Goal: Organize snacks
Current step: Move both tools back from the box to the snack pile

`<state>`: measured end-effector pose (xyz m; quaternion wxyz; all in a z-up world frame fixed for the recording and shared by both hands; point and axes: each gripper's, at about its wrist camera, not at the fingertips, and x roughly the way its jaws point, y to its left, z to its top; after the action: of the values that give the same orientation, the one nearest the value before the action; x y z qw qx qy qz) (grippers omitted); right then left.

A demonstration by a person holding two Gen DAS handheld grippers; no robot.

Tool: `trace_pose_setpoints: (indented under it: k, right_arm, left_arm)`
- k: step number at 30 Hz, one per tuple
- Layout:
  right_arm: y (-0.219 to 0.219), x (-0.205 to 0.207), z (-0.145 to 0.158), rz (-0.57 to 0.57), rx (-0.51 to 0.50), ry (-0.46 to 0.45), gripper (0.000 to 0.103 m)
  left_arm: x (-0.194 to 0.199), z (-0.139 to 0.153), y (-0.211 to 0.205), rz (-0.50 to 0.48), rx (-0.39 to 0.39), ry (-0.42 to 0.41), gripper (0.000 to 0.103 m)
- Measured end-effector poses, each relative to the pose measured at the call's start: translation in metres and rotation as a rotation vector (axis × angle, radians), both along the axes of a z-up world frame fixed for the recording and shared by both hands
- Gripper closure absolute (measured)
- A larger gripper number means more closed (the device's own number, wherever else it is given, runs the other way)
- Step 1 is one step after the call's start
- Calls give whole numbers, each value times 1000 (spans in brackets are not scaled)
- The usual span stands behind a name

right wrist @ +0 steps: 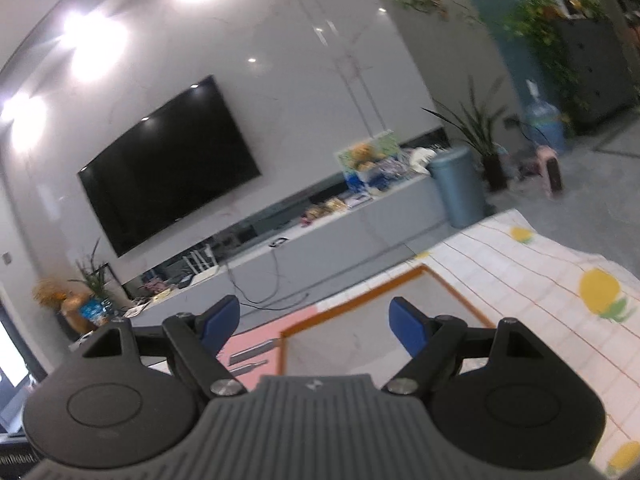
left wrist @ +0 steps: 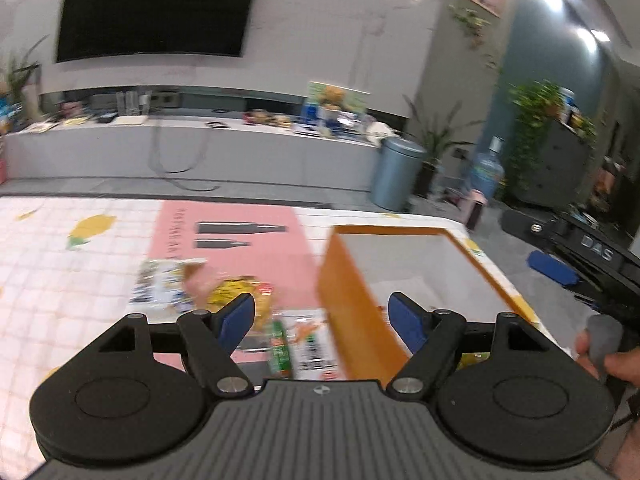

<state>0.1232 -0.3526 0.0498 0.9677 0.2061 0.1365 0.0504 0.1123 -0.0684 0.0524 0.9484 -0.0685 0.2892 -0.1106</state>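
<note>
Left tongs [left wrist: 322, 316] spread wide, over snack packets [left wrist: 240, 300], beside orange box [left wrist: 352, 292]

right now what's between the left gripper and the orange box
Left wrist view: nothing separate. The open left gripper straddles the orange box's near wall, with snack packets on the pink mat just left of that wall.

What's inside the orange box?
The orange box shows a bare white bottom and walls in both views. Its near end is covered by the left gripper and right gripper, so snacks there cannot be ruled out.
</note>
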Motion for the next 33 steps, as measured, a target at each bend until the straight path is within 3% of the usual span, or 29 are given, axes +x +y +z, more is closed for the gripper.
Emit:
trace_pose_setpoints:
  k: [8,14,18,21,29,33]
  right_arm:
    - [65,-8,-7,100,-118,-125,23]
    - [104,-8,-21,177,-189,-139,23]
    - [122,-2,-38,218,-188,-105,23]
    - [138,1,-51,226,-253,-87,24]
    - [167,16,-86,252,-369,9,29]
    - [181,30,-110,241,-445,118,33]
  left_arm:
    - [2,-18,51,101,-46,38,14]
    - [5,-36,73,140,-45,75,14]
    - [3,-50,80,167,16,71,14]
    - [5,-61,89,179,35,111,14]
    - [7,-72,113,219,4,164,14]
    - [11,-78,122,230,-41,217,14]
